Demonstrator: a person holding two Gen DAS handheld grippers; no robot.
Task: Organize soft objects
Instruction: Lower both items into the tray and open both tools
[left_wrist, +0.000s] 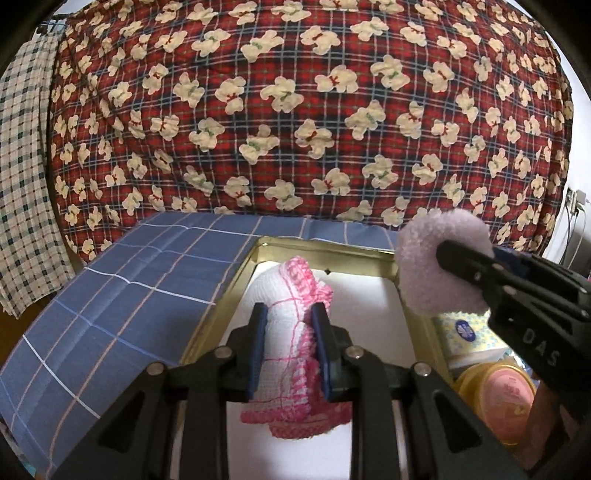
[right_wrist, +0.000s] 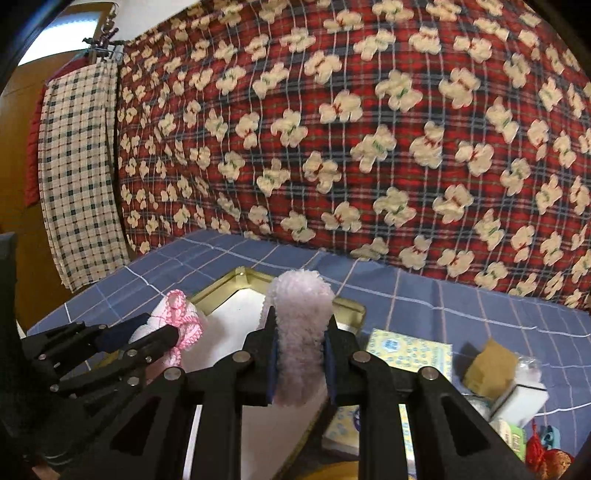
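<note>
Left wrist view: the left gripper (left_wrist: 289, 325) was clamped on a white-and-pink knitted cloth (left_wrist: 291, 291) above the gold tin (left_wrist: 229, 291), hiding the tin's floor; beside it, the right gripper (right_wrist: 300, 347) pinched a lilac fluffy cloth (right_wrist: 300, 314), its lower end cut off.

Both wrist views close, angled down over the tin (left_wrist: 221, 280) (right_wrist: 236, 277), facing the quilt (left_wrist: 295, 110) (right_wrist: 369, 129). Left view from the tin's left, right from its right. Shared: tin, quilt, blue cloth (left_wrist: 129, 280) (right_wrist: 461, 306).
</note>
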